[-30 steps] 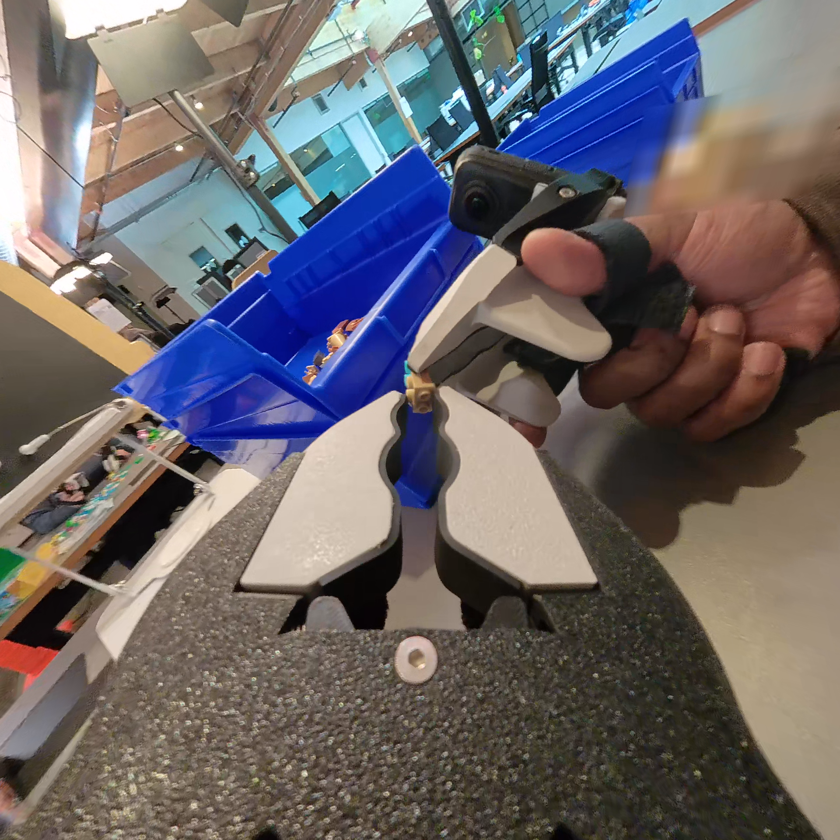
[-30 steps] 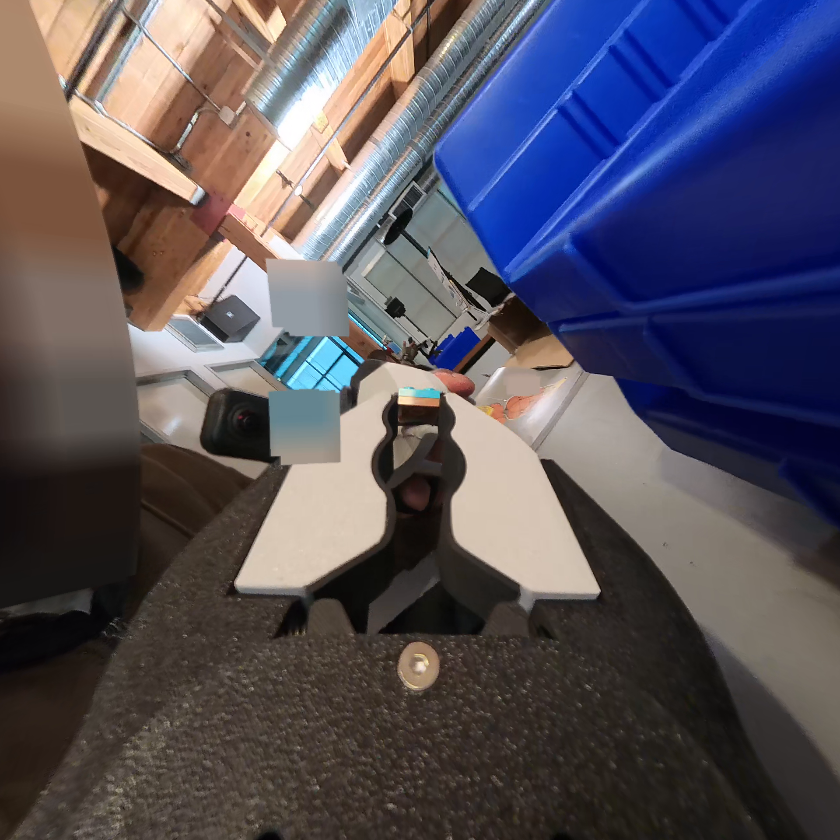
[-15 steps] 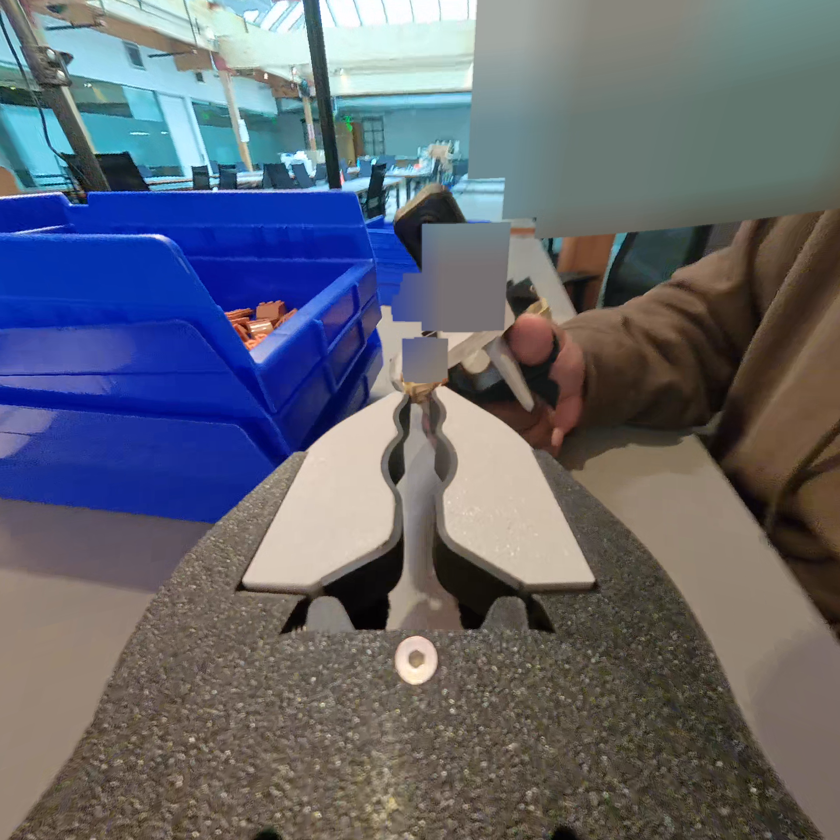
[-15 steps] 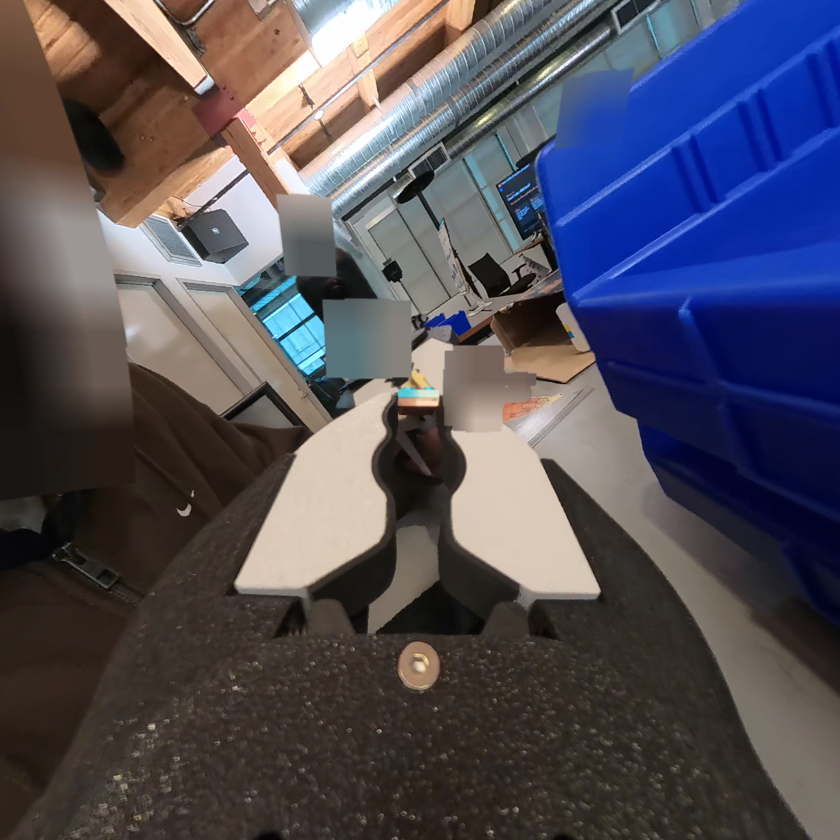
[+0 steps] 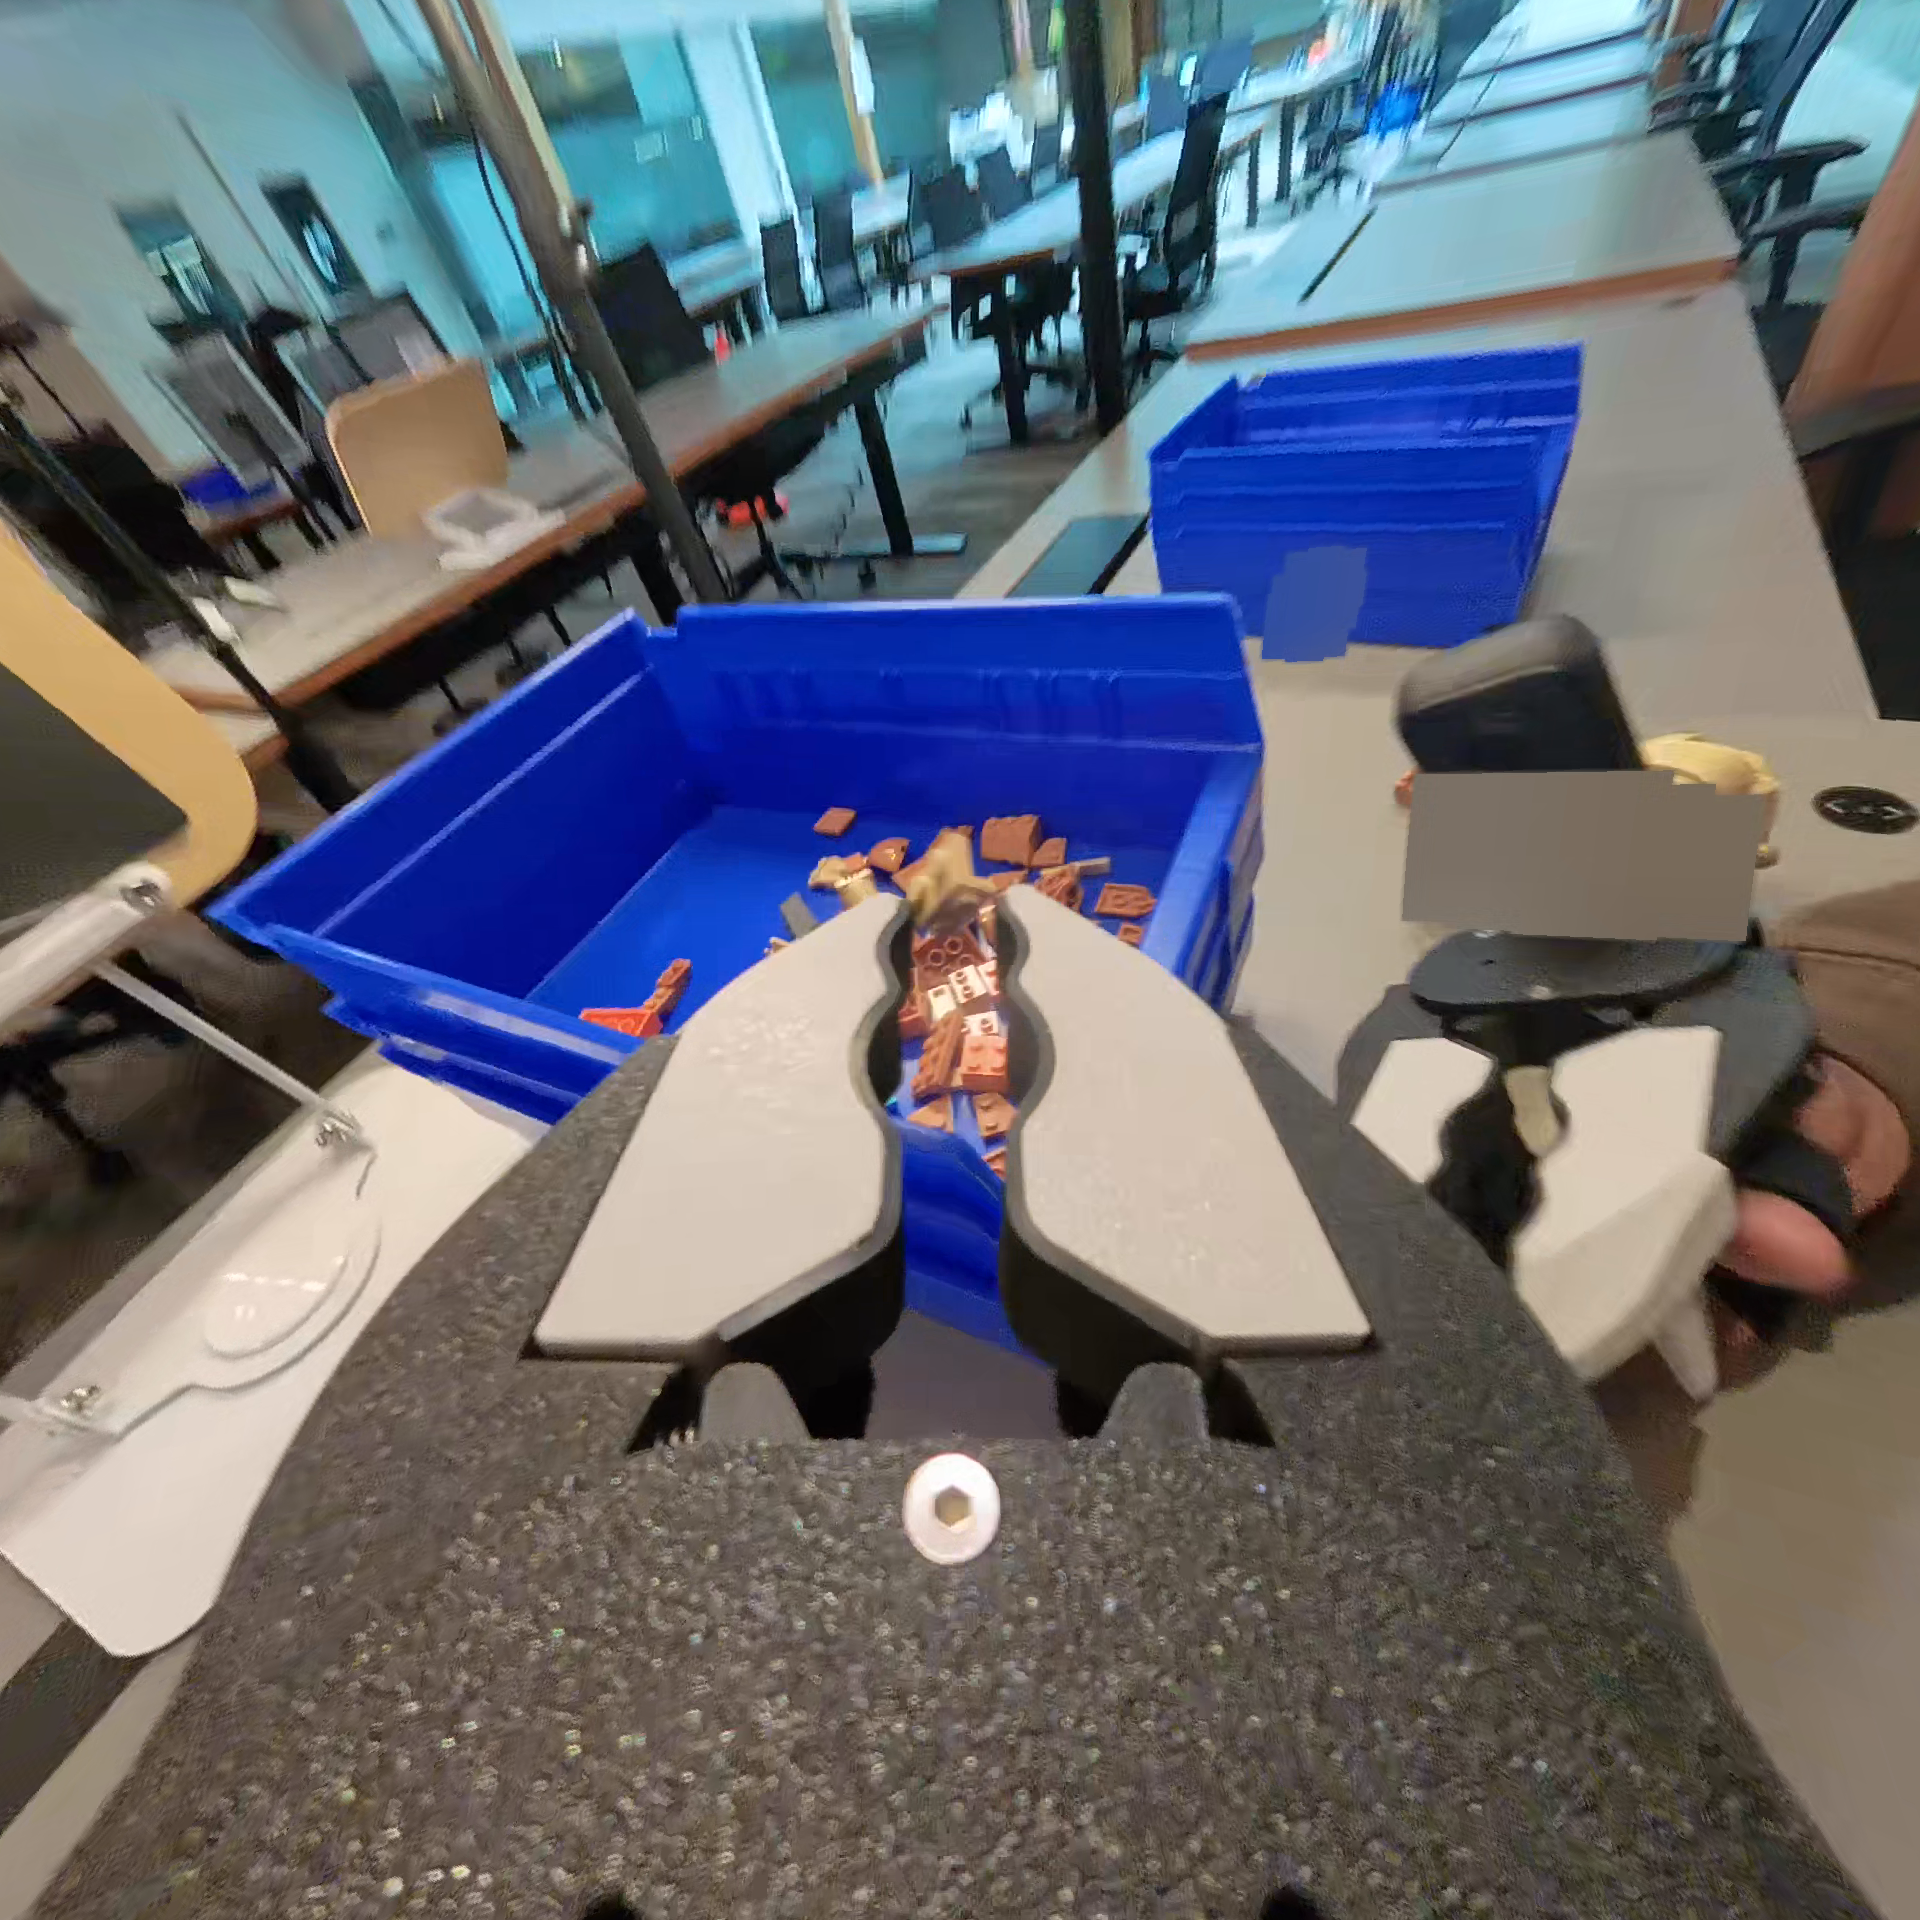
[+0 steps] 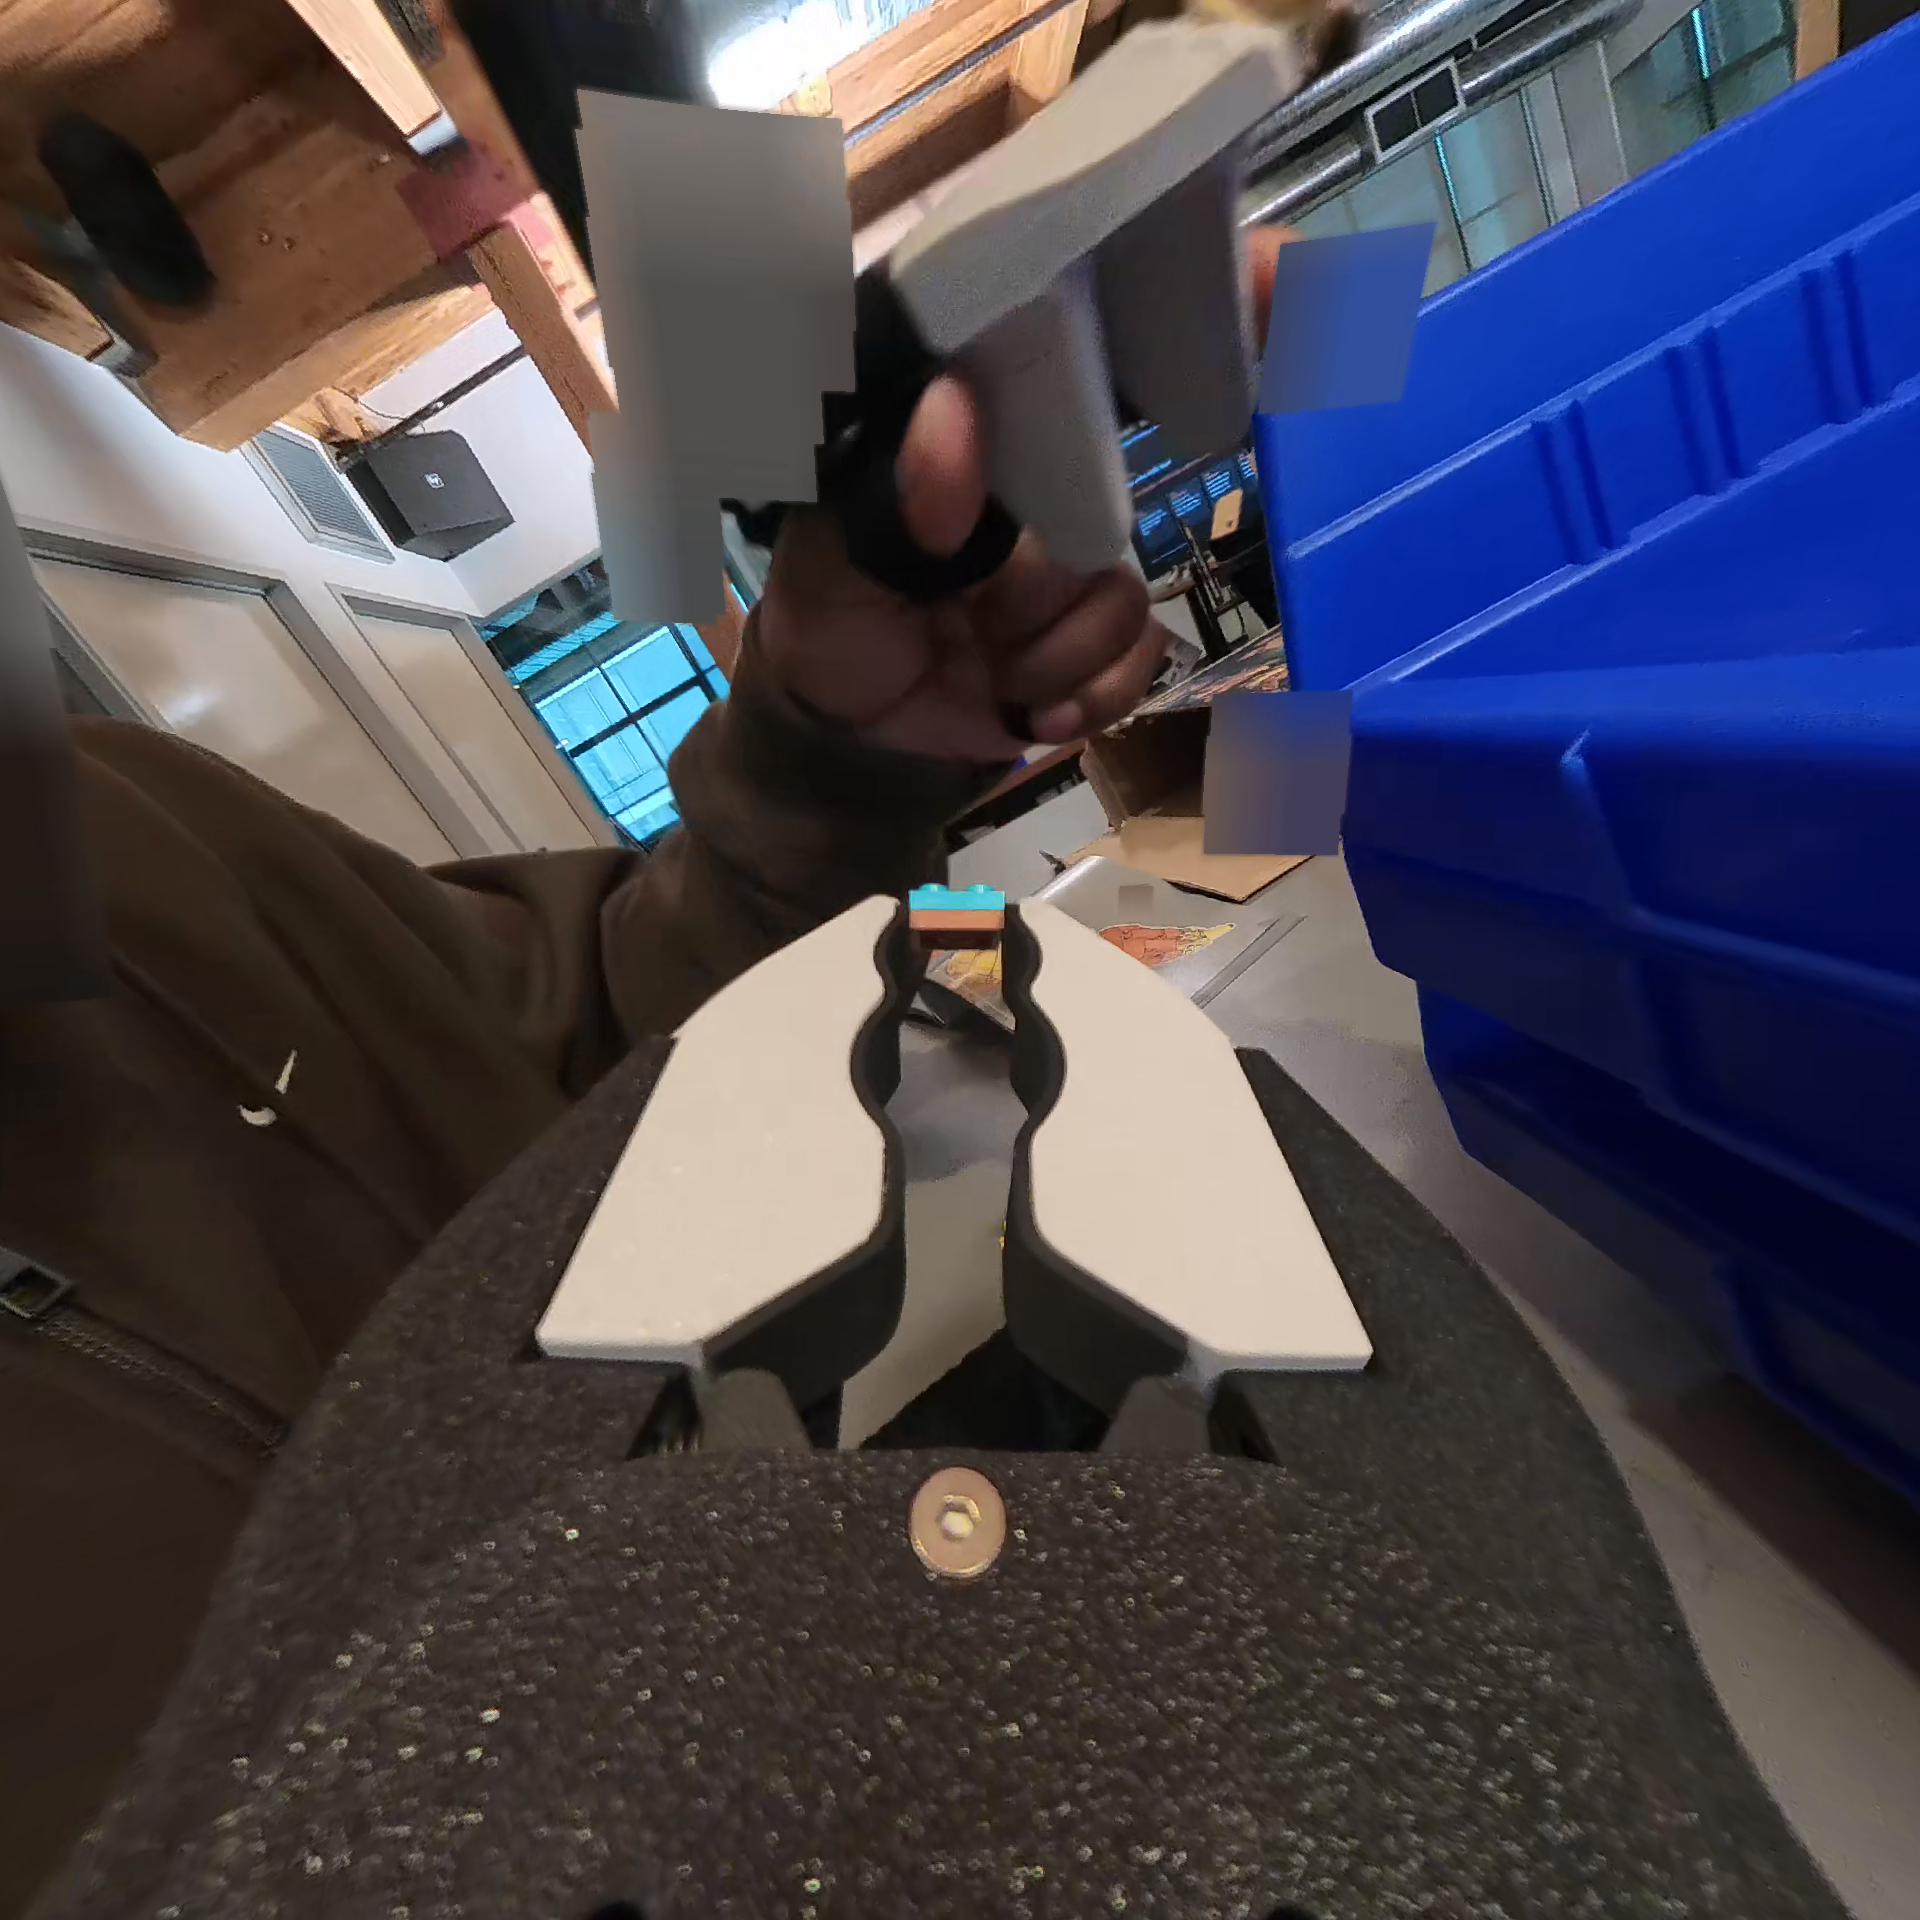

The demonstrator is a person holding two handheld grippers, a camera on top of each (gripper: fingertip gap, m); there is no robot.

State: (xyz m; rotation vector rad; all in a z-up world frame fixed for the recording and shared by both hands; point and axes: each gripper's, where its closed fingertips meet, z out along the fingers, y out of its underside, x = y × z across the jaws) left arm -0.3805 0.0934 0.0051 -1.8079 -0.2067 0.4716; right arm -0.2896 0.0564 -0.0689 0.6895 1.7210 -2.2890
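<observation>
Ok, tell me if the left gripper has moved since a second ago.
Yes. The left gripper, shut on a tan piece, has swung up over the open blue bin of brown bricks, which earlier stood beyond its tips.

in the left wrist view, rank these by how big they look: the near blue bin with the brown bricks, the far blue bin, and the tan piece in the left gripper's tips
1. Near blue bin, clearly largest.
2. Far blue bin, smaller in the picture, though it sits farther off, so true size is unsure.
3. Tan piece pinched in the left gripper, smallest by far.

A grey table carries a blue bin ahead of the left claw, another blue bin beyond.
</observation>
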